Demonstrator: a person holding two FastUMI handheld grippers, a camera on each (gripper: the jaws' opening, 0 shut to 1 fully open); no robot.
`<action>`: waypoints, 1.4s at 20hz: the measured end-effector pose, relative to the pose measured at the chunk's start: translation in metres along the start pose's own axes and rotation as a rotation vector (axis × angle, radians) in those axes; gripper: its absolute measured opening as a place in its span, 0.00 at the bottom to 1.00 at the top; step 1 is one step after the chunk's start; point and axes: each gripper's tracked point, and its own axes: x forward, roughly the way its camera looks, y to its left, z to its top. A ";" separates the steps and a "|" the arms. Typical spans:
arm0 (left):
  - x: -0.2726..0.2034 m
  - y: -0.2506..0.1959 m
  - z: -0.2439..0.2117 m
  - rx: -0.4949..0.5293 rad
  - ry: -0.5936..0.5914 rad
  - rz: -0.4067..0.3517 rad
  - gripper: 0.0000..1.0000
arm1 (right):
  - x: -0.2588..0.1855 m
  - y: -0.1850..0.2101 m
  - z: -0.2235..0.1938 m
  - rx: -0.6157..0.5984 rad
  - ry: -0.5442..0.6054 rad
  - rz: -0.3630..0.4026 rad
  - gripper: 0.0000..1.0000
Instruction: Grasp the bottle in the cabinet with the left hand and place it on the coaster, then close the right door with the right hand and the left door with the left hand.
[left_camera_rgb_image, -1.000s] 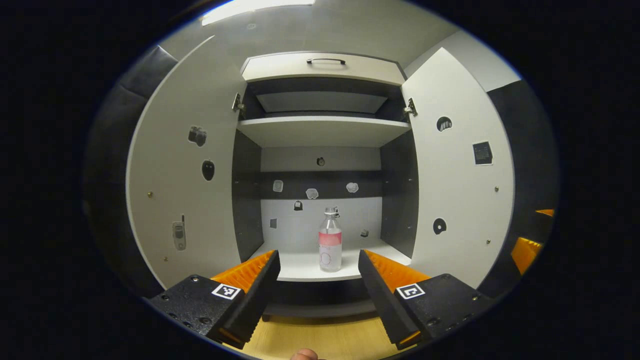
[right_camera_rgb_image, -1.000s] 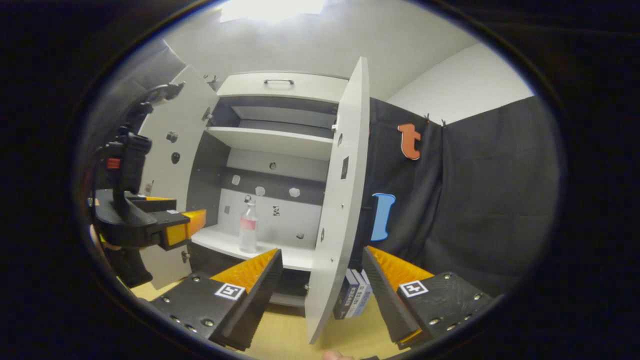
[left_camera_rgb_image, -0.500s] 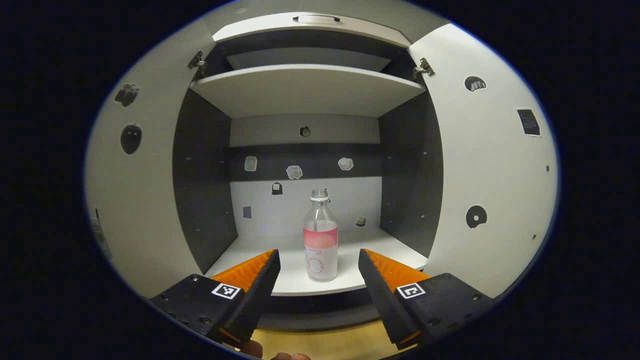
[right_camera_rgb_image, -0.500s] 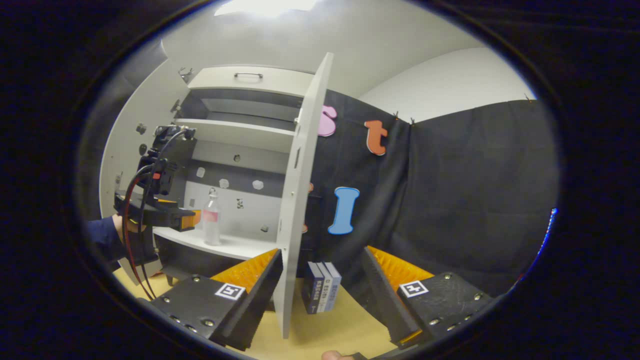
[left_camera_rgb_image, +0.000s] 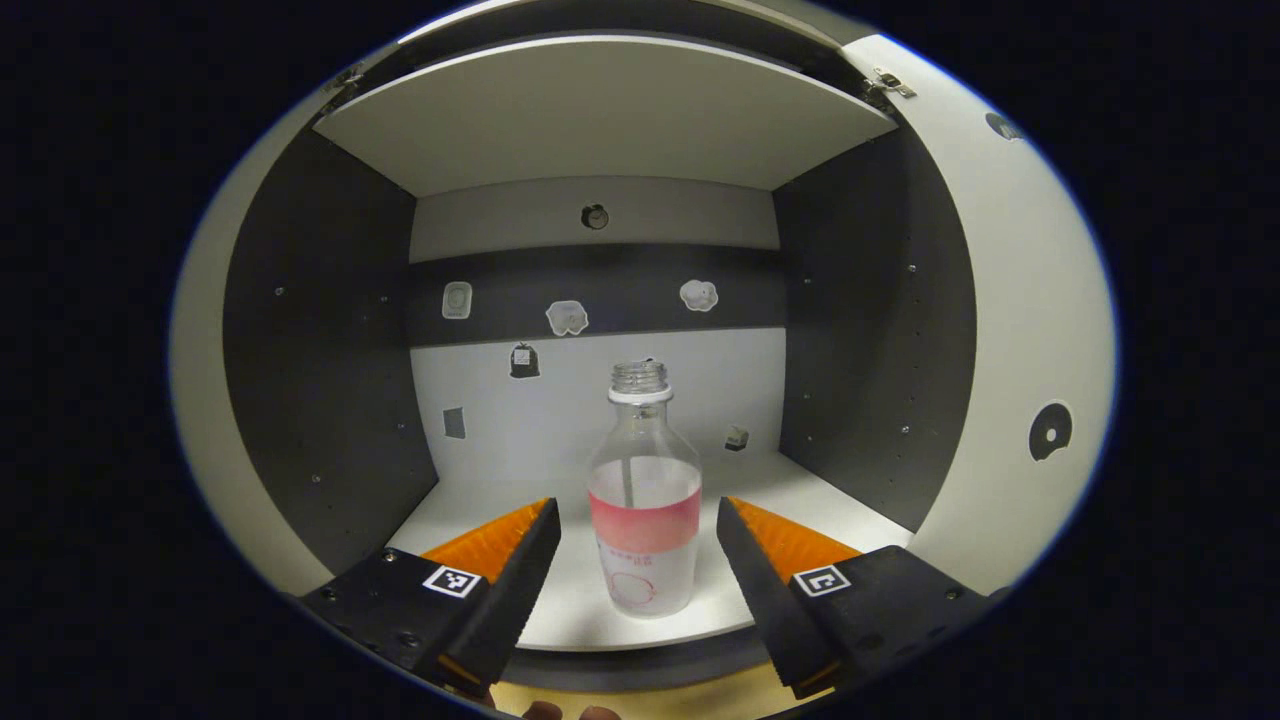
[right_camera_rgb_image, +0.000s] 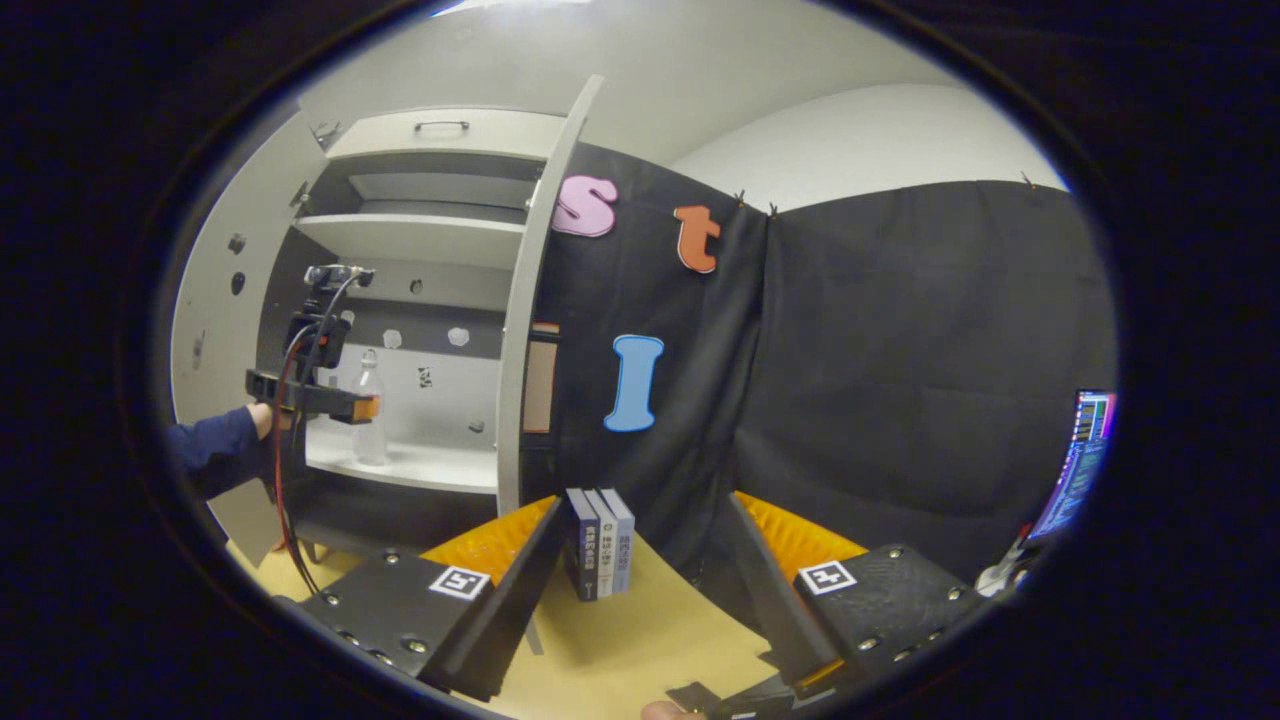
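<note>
Left gripper view: the cabinet (left_camera_rgb_image: 300, 330) stands with both doors swung wide, dark side walls, a pale back wall carrying small stickers, and a pale upper shelf (left_camera_rgb_image: 600, 120). The right door (left_camera_rgb_image: 1020, 330) curves along the right edge and bears a round dark sticker. On the pale lower shelf (left_camera_rgb_image: 480, 510) the bottle (left_camera_rgb_image: 643, 500) stands upright near the front edge; it is clear, uncapped, with a pink band around the body. The left hand-held gripper (left_camera_rgb_image: 637, 525) has its fingers spread, one on each side of the bottle, with a gap visible at both sides and no contact.

Right gripper view: the cabinet is seen at the left, and the right door (right_camera_rgb_image: 530, 290) appears nearly edge-on. A wooden desk (right_camera_rgb_image: 650, 630) carries three books (right_camera_rgb_image: 600, 545) standing upright, just beside the foot of that door. The right hand-held gripper (right_camera_rgb_image: 640, 530) is spread and holds nothing, positioned above the desk with the books between its fingers in the picture. Farther off, a dark-sleeved arm (right_camera_rgb_image: 215, 455) holds the left hand-held gripper at the lower shelf, beside the bottle. A lit screen (right_camera_rgb_image: 1080, 460) stands at the far right edge.
</note>
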 end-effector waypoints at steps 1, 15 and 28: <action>0.006 0.002 -0.002 0.011 0.008 0.001 0.98 | 0.001 0.003 -0.001 0.002 0.004 0.007 0.96; 0.005 -0.010 -0.002 -0.044 0.001 -0.098 0.76 | 0.001 0.017 -0.011 0.018 0.019 0.067 0.97; -0.124 -0.068 -0.058 0.007 -0.030 -0.337 0.76 | -0.010 0.020 -0.004 0.018 0.008 0.135 0.96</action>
